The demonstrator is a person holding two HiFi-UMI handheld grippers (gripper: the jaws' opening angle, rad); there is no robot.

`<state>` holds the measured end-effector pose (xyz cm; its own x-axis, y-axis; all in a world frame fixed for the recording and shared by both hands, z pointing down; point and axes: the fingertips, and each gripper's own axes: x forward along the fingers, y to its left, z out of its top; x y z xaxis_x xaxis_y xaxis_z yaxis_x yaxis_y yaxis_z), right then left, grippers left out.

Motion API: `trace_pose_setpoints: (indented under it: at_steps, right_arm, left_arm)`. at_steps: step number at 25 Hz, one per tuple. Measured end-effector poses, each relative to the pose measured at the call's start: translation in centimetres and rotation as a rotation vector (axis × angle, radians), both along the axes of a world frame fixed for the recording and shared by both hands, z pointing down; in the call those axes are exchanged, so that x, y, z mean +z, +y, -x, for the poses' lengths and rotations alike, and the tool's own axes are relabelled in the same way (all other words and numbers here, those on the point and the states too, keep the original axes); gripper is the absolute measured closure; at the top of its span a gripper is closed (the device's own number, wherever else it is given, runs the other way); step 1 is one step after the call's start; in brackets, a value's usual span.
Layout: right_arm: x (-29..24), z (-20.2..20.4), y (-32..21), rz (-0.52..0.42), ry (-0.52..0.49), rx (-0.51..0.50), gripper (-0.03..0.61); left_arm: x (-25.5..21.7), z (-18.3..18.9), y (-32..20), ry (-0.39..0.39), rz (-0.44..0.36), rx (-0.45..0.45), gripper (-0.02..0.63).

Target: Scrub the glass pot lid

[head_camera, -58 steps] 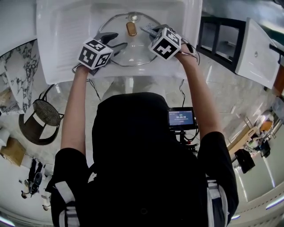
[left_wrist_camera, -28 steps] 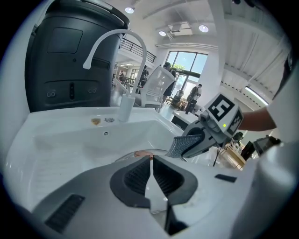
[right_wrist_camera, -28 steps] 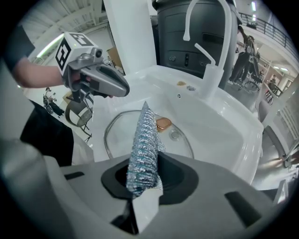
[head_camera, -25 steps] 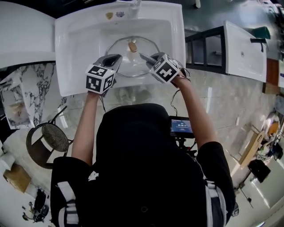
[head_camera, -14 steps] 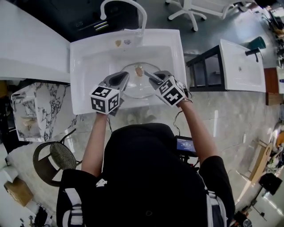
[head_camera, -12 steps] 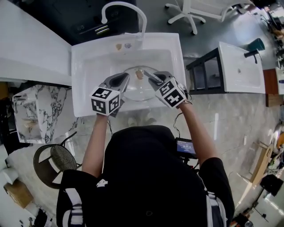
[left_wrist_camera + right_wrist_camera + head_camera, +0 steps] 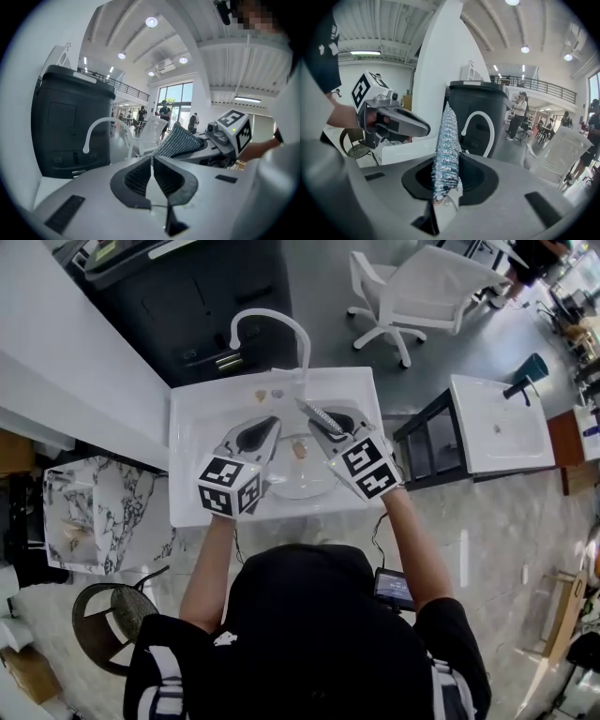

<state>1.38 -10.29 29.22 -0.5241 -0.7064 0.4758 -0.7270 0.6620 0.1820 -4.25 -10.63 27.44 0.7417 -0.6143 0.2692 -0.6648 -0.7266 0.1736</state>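
Observation:
The glass pot lid with its wooden knob lies in the basin of the white sink. Both grippers hang above it, tipped up toward the white faucet. My left gripper is shut with nothing between its ribbed pads. My right gripper is shut on a silvery mesh scrub pad, which sticks up from its jaws in the right gripper view. Each gripper view shows the other gripper: the left gripper, and the scrub pad in the right one.
A black bin stands behind the sink, and a white office chair sits at the back right. A black frame and a second white basin stand to the right. A marble block and a wicker stool are at the left.
The head view has drawn back, so the sink looks smaller and the faucet shows. Both grippers have lifted off the lid's near edge and tilted up, the pad still held.

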Motion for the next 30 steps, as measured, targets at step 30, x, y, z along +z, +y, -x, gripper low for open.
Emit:
trace_pose_setpoints:
  at_steps: [30]
  right_arm:
    - [-15.6,0.5,-1.4,-0.328,-0.210,0.097,0.511]
  left_arm:
    - [-16.5,0.8,-0.6,0.102,-0.358,-0.040,0.600]
